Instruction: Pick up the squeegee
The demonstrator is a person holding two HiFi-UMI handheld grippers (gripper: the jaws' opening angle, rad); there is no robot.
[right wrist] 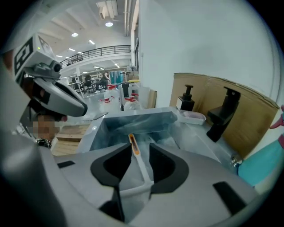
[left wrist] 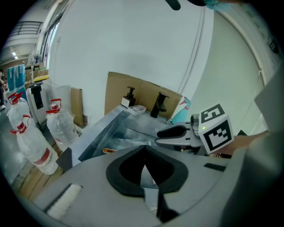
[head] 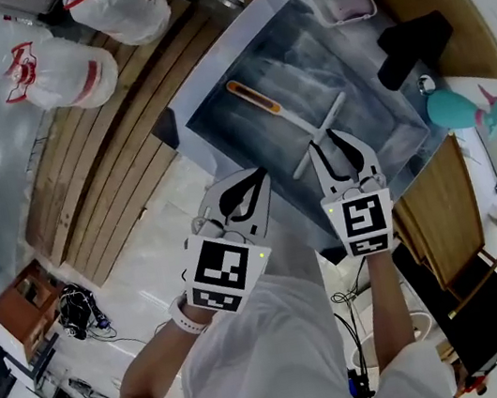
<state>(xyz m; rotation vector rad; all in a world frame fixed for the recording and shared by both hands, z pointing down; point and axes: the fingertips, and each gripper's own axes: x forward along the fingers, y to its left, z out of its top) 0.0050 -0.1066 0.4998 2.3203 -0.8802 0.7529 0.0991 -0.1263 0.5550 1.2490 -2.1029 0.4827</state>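
The right gripper (head: 326, 143) is hovering, jaws spread, over the near edge of the sink (head: 209, 81), the squeegee (head: 297, 125) lying loose between and just beyond them, while the left gripper (head: 259, 177) is hanging clenched and empty alongside.

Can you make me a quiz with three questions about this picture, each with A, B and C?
1. Where is the squeegee?
A on the floor
B in the sink
C on a shelf

2. What colour is its grip end?
A green
B purple
C orange

3. How are the right gripper's jaws?
A apart, holding nothing
B shut on the squeegee
C shut on a cup

Answers: B, it lies on the sink's bottom; C, the handle's far end is orange; A, its pads stand apart and touch nothing.
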